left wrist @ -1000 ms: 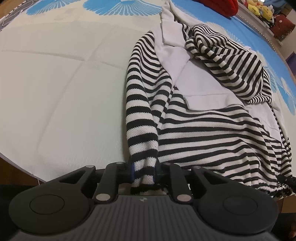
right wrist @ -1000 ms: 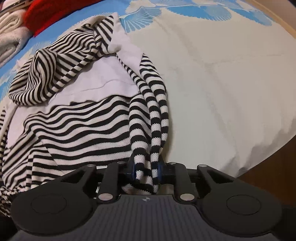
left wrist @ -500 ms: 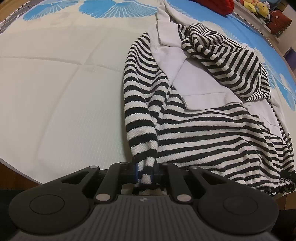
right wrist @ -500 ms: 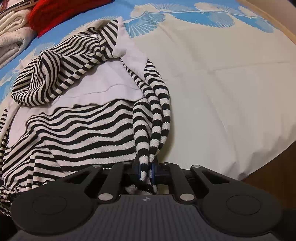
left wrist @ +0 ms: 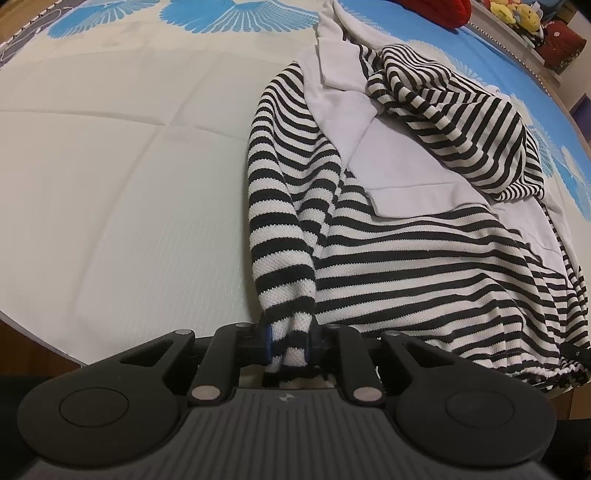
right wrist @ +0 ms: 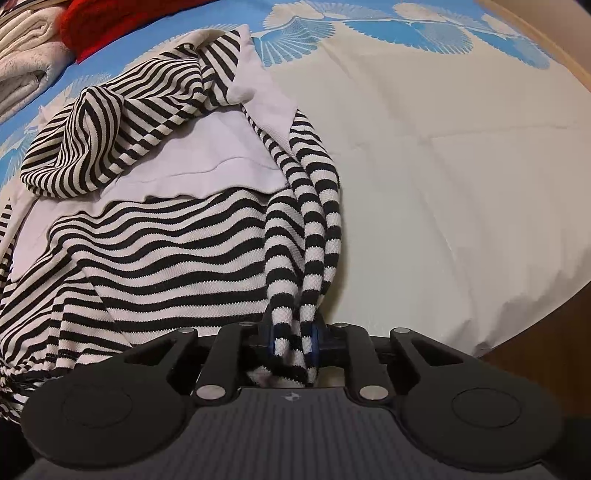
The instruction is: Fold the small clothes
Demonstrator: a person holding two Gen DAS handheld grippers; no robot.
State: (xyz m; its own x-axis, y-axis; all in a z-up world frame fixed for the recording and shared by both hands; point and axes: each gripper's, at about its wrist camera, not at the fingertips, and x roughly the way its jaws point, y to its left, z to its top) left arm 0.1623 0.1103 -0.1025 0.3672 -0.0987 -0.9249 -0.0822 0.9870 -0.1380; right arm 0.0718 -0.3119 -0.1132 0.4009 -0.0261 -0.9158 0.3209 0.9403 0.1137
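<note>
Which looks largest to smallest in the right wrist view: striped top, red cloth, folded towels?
1. Striped top, by far.
2. and 3. Red cloth and folded towels: both far off and cut by the frame edge, so unranked.

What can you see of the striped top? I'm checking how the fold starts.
The top is a black-and-white striped knit with plain white panels and a striped hood flopped over its chest. It lies rumpled on a white-and-blue bed, hem gathered at the near edge. Each sleeve runs down to a tool: the left tool and right tool each pinch a cuff.
</note>
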